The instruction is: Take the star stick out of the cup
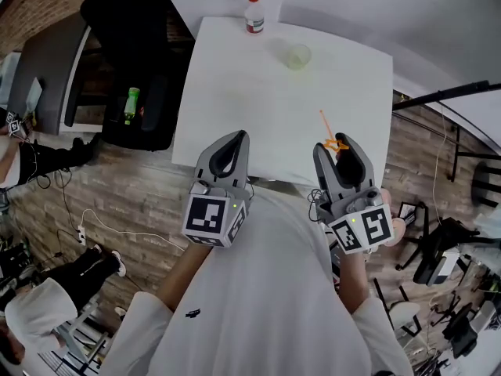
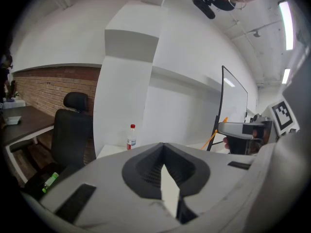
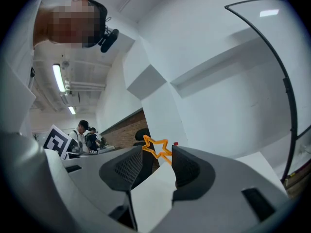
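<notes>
Freed from the clear plastic cup, the orange star-headed stick is pinched by the right gripper; the left gripper is closed, empty.

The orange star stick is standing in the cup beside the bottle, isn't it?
No. The orange star stick is out of the cup, gripped in the right tool near the person; the head view shows that. The cup beside the bottle is empty.

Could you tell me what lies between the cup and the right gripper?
Only bare table, in the head view; the star stick in the right gripper points toward the cup.
</notes>
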